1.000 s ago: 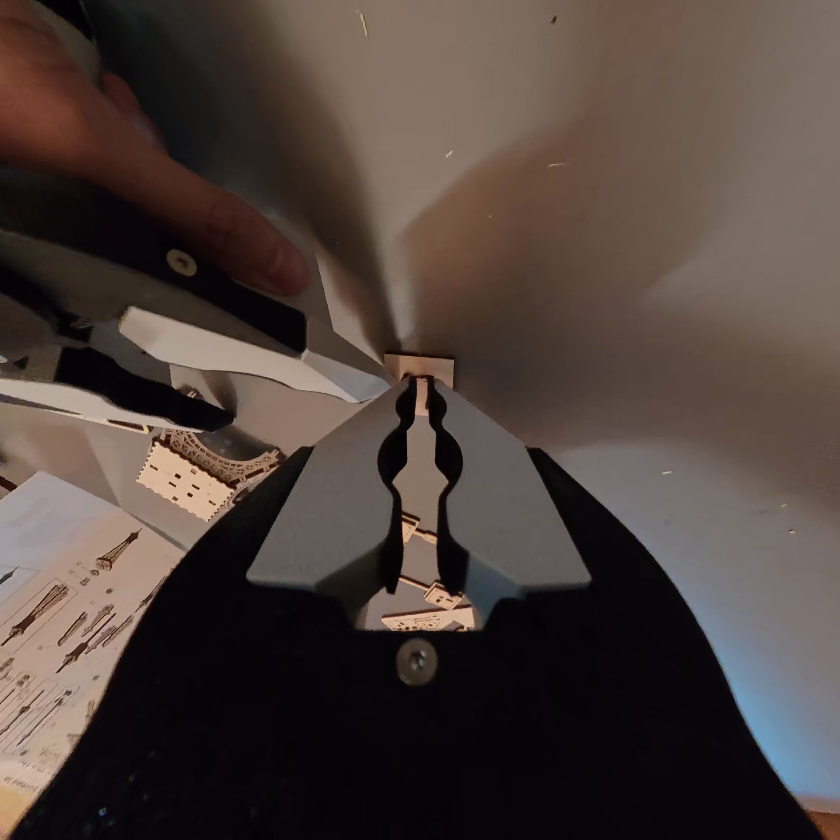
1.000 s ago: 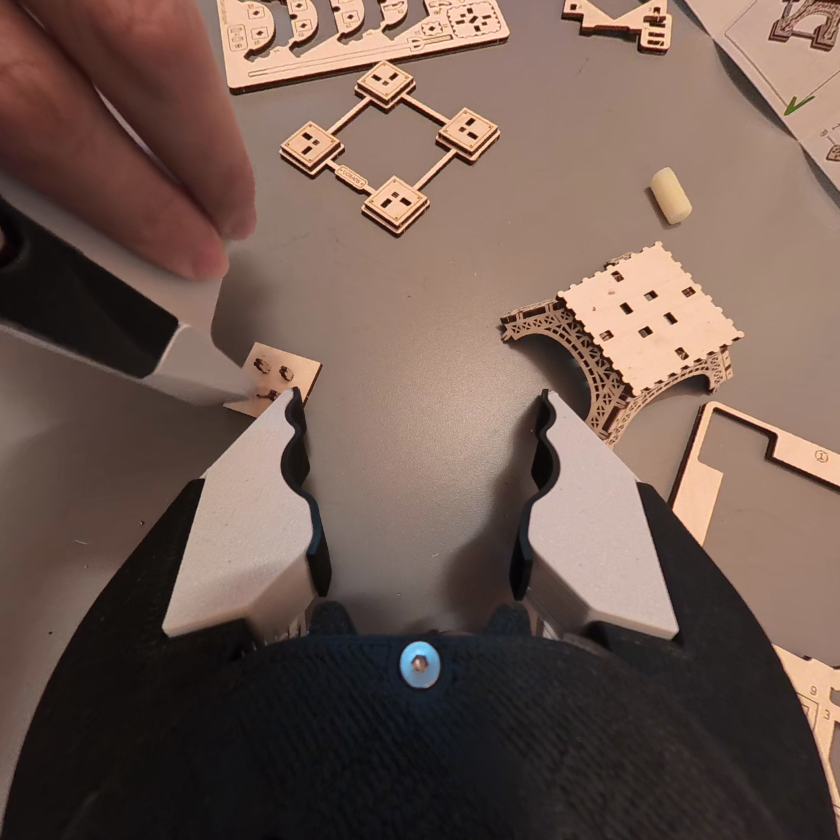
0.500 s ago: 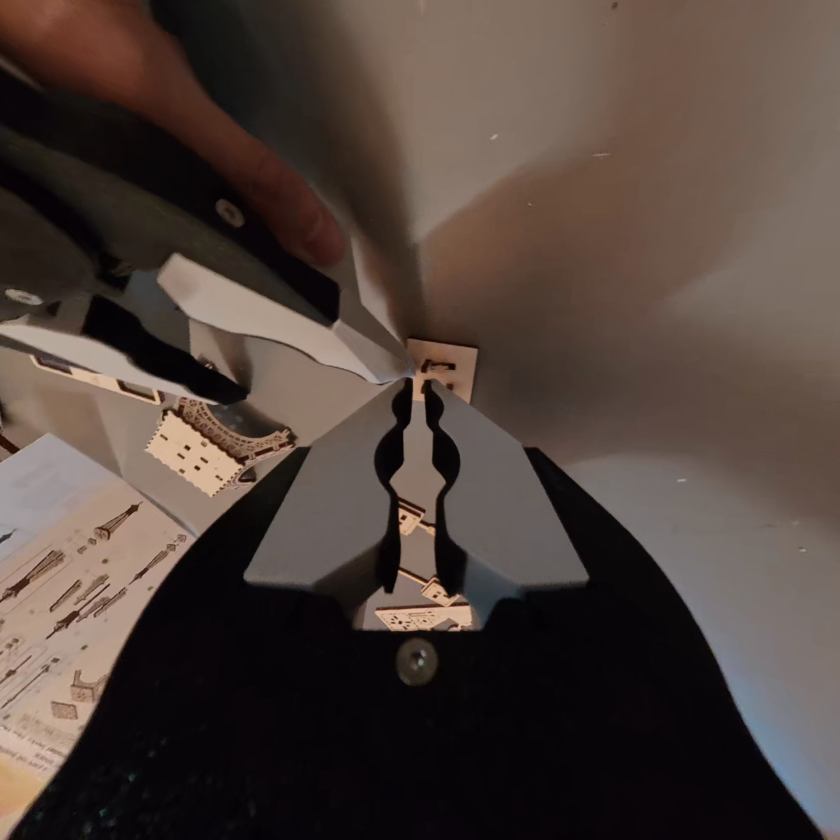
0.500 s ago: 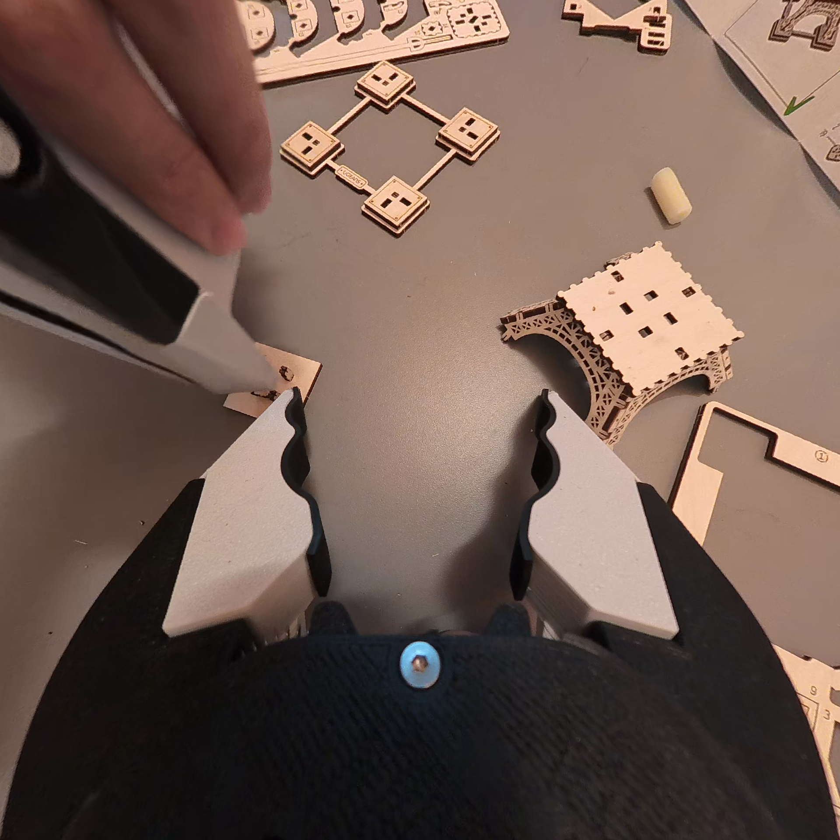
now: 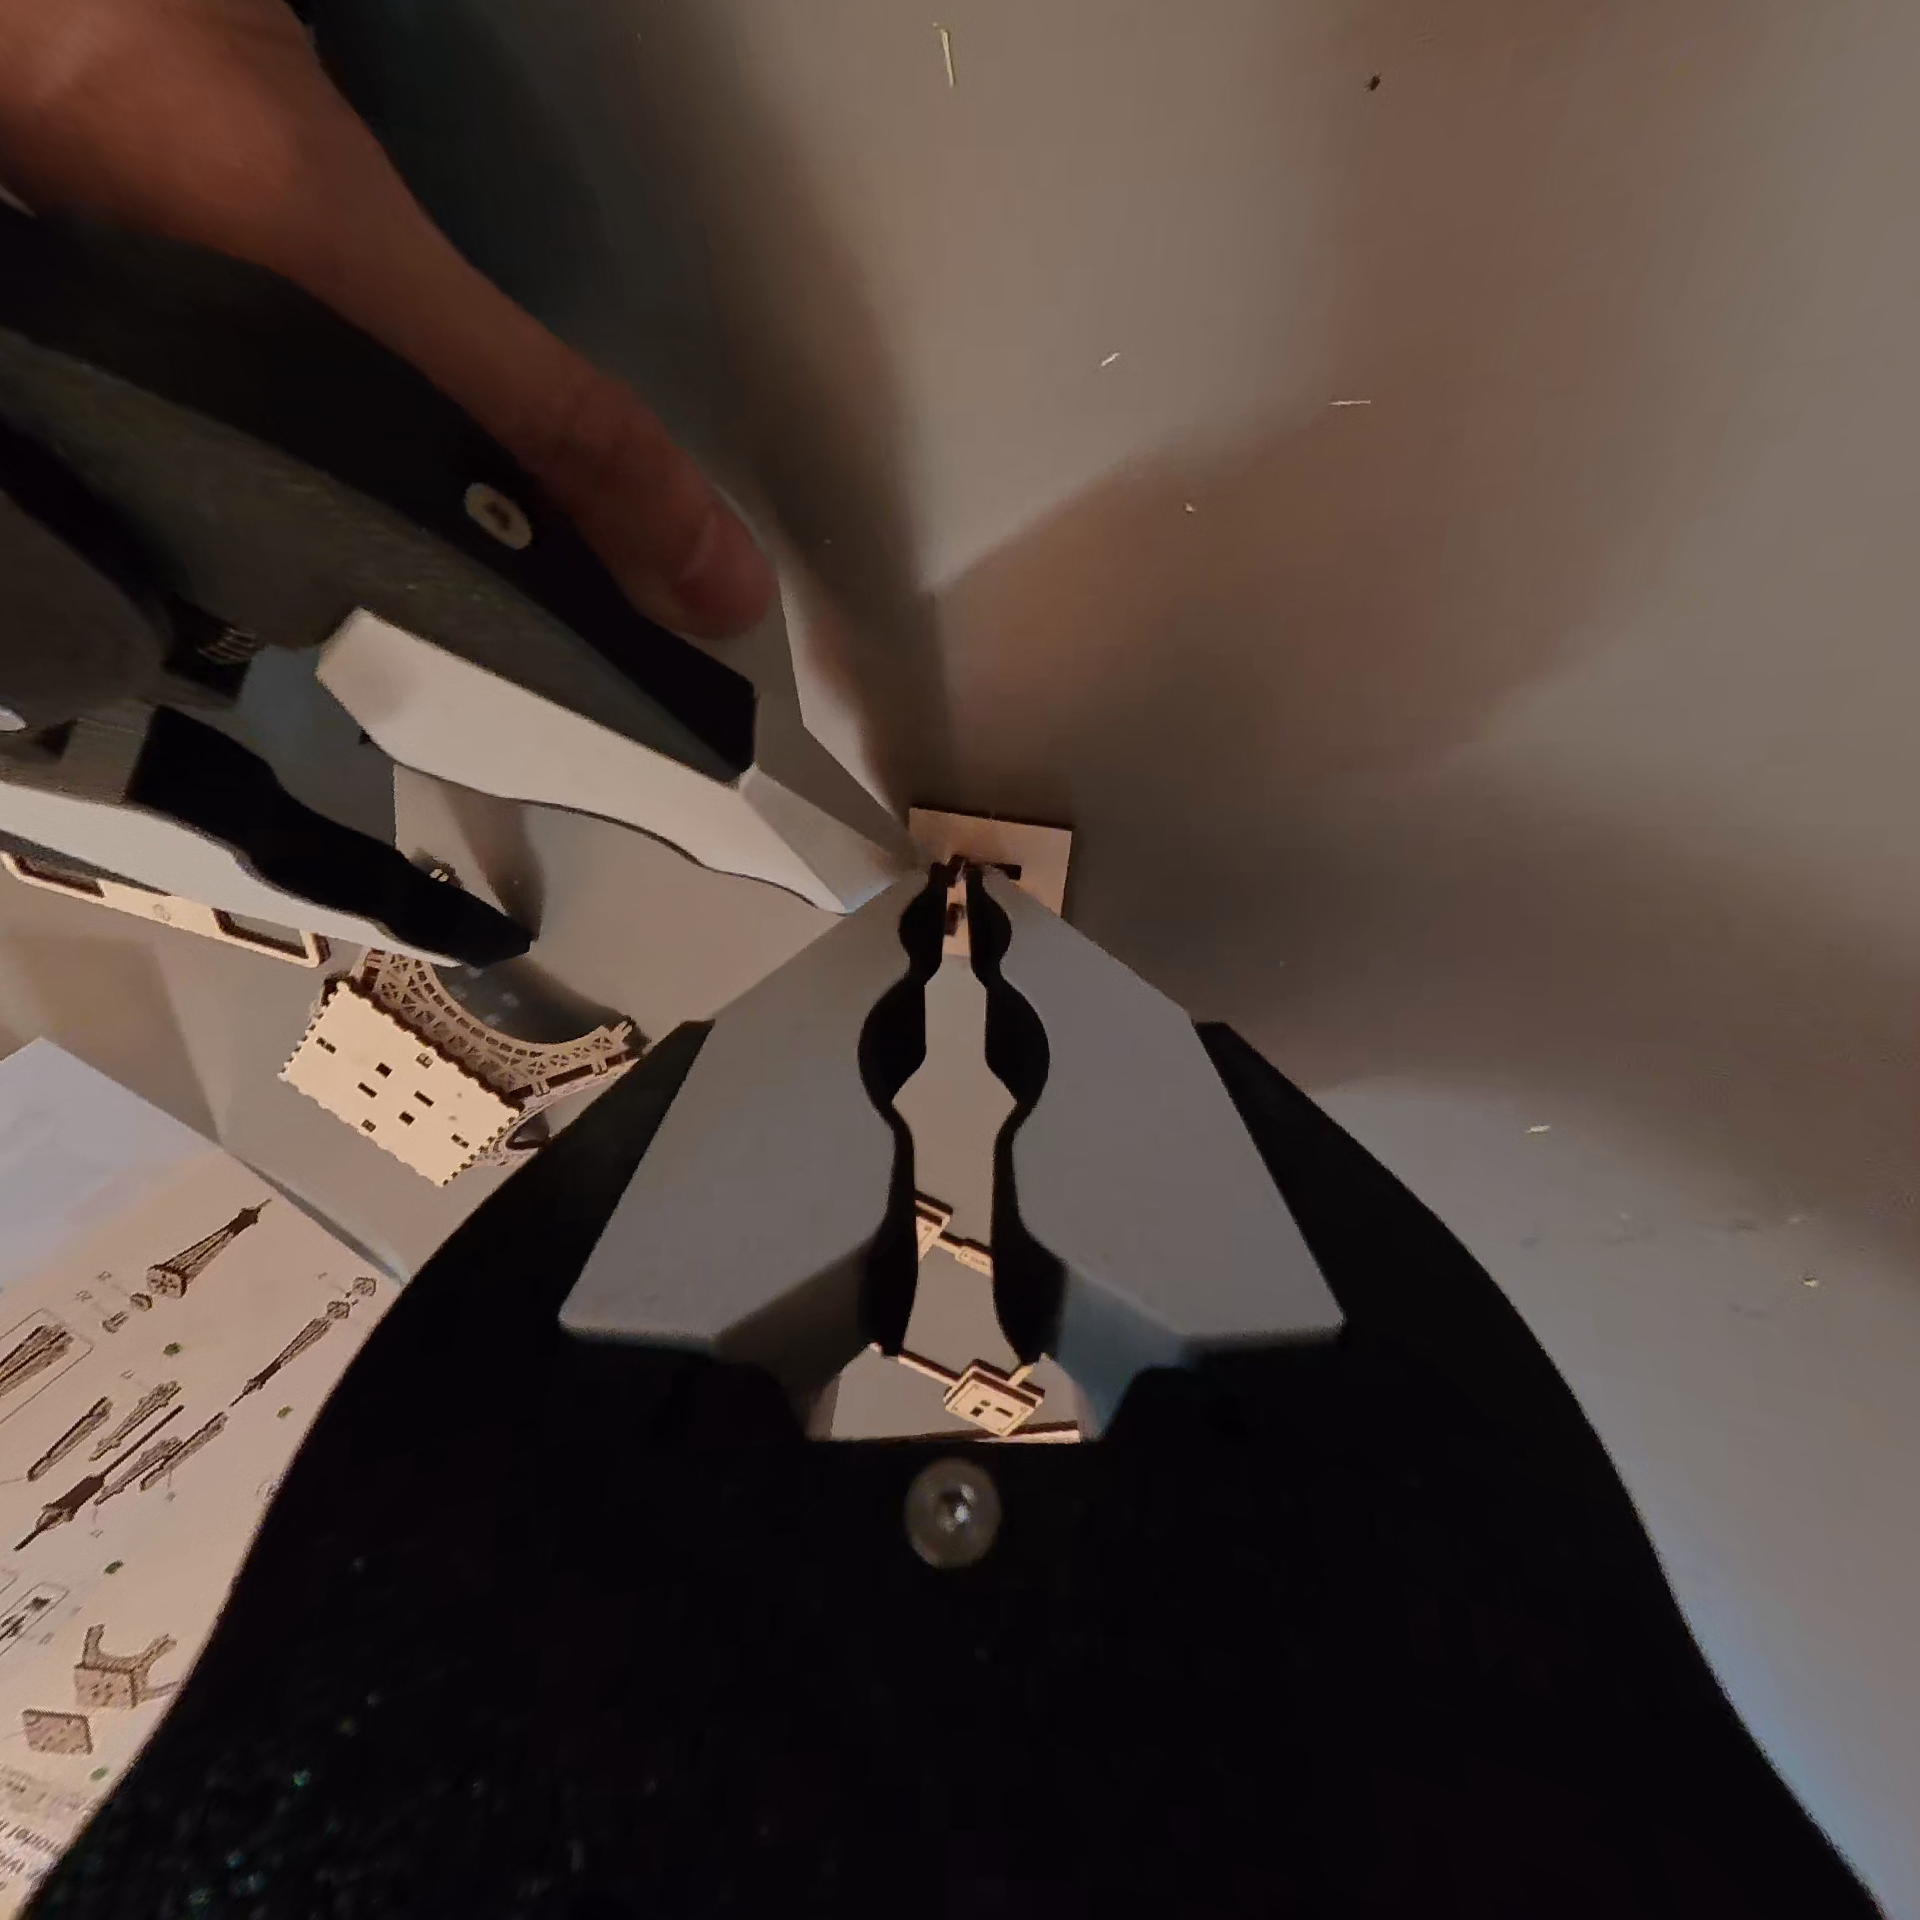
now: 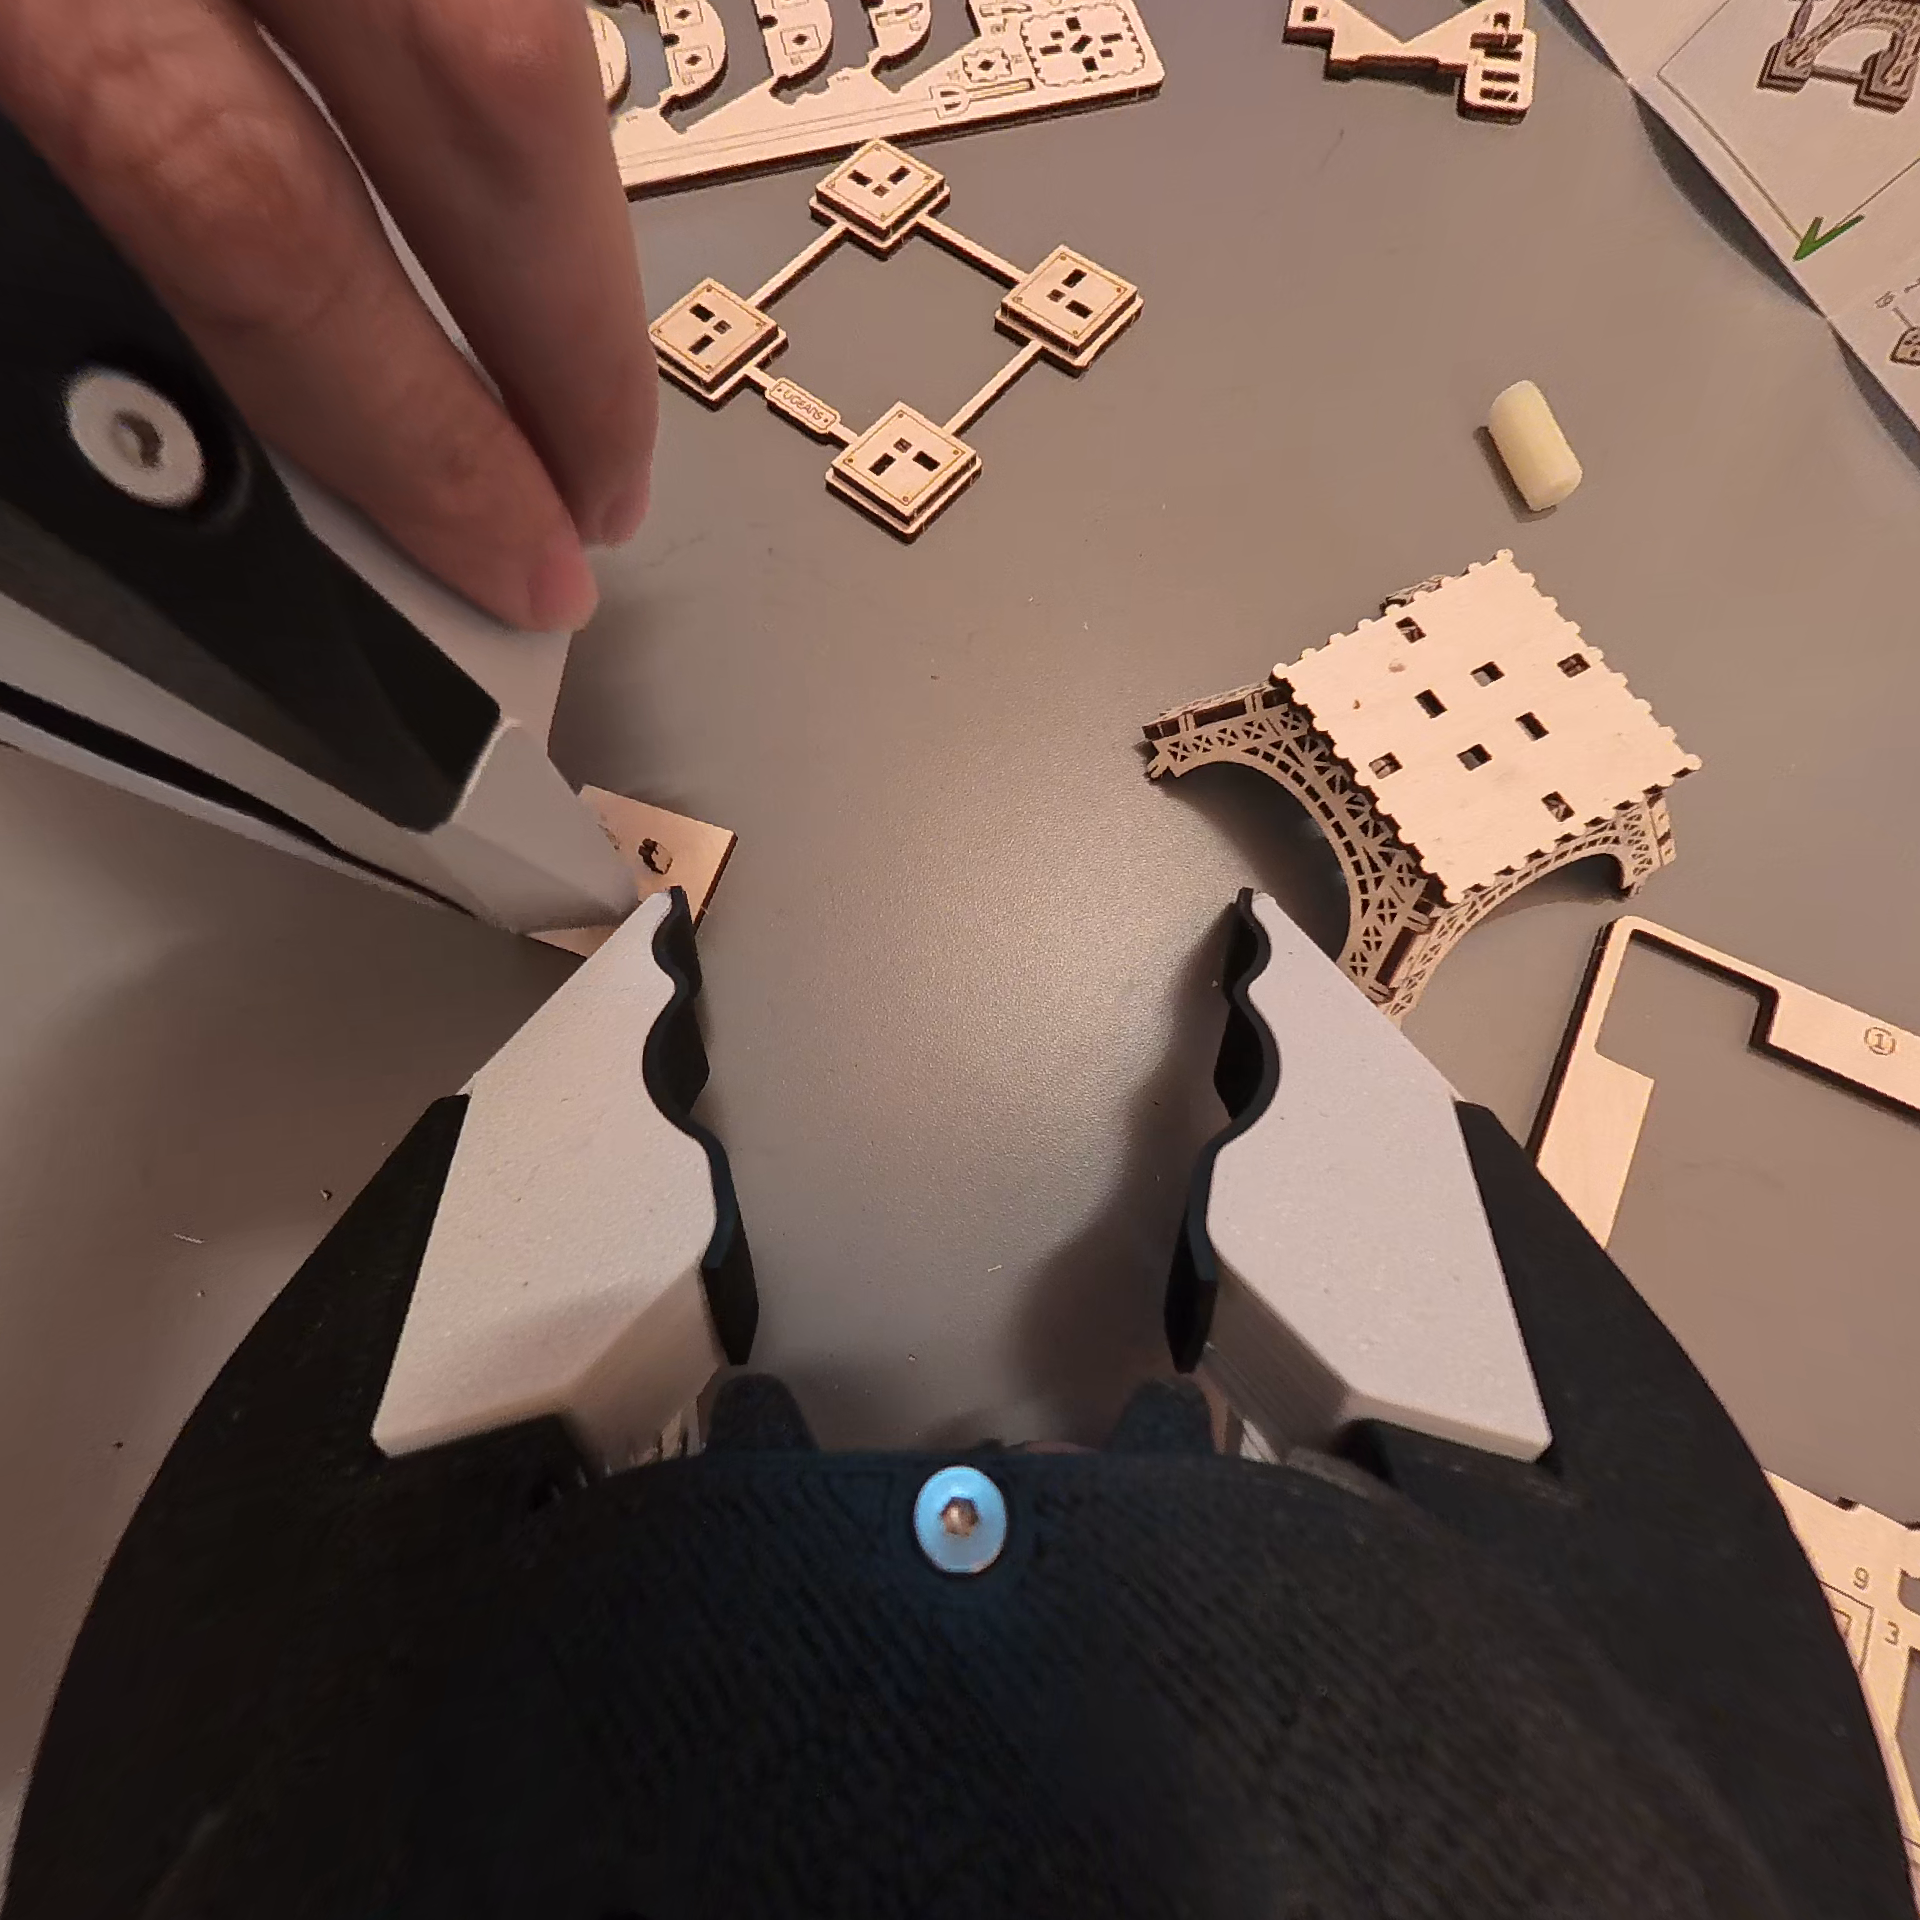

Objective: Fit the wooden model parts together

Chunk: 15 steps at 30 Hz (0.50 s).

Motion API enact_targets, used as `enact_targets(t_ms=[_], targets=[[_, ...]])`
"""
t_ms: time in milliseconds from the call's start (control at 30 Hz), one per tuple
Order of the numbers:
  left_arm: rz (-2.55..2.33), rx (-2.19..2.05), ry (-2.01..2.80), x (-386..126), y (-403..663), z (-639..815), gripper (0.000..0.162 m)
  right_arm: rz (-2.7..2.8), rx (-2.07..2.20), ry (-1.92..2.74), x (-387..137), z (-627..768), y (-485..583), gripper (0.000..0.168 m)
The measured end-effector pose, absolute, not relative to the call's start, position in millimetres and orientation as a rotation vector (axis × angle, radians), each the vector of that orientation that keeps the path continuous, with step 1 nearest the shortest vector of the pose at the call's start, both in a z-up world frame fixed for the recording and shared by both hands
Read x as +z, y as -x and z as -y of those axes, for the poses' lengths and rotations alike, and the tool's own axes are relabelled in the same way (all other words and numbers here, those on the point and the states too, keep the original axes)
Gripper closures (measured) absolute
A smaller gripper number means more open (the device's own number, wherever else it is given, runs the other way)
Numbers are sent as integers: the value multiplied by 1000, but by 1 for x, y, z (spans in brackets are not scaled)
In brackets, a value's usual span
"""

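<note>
A small square wooden plate (image 6: 681, 852) with slots lies low over the grey table, and it also shows in the left wrist view (image 5: 1023, 847). My left gripper (image 5: 958, 883) is nearly shut, its tips pinching the plate's near edge; it enters the right wrist view (image 6: 597, 894) from the left with a hand (image 6: 364, 260) on it. My right gripper (image 6: 958, 909) is open and empty, its left fingertip (image 6: 665, 914) touching the plate and the left gripper's tip. It also shows in the left wrist view (image 5: 701, 899). The arched wooden tower base (image 6: 1475, 748) stands to the right.
A wooden frame of four linked squares (image 6: 894, 332) lies ahead, with part sheets (image 6: 883, 83) behind it. A pale cylinder (image 6: 1535, 447) lies at the right. An emptied part sheet (image 6: 1590, 1122) lies at the right edge. Instruction pages (image 5: 125, 1351) lie by the tower base (image 5: 405, 1091). It is some 11 cm from my right tips to the pale cylinder (image 6: 1535, 447).
The left gripper has pushed farther in over the small plate, up against the right gripper's left fingertip, and the plate has tilted slightly. The right gripper stays open and still.
</note>
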<state>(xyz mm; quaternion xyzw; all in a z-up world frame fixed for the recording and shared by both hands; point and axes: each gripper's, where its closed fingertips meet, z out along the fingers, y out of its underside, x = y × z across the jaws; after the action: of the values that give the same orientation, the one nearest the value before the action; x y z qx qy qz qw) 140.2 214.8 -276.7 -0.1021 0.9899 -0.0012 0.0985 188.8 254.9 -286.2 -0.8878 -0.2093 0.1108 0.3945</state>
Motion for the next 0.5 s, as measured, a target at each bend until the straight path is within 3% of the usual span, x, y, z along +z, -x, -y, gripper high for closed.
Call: enact_targets(t_ms=[500], targets=[[-2920,-49,373,-278,-138,-214,162,531,281,2252,-286,-255,-189,68]])
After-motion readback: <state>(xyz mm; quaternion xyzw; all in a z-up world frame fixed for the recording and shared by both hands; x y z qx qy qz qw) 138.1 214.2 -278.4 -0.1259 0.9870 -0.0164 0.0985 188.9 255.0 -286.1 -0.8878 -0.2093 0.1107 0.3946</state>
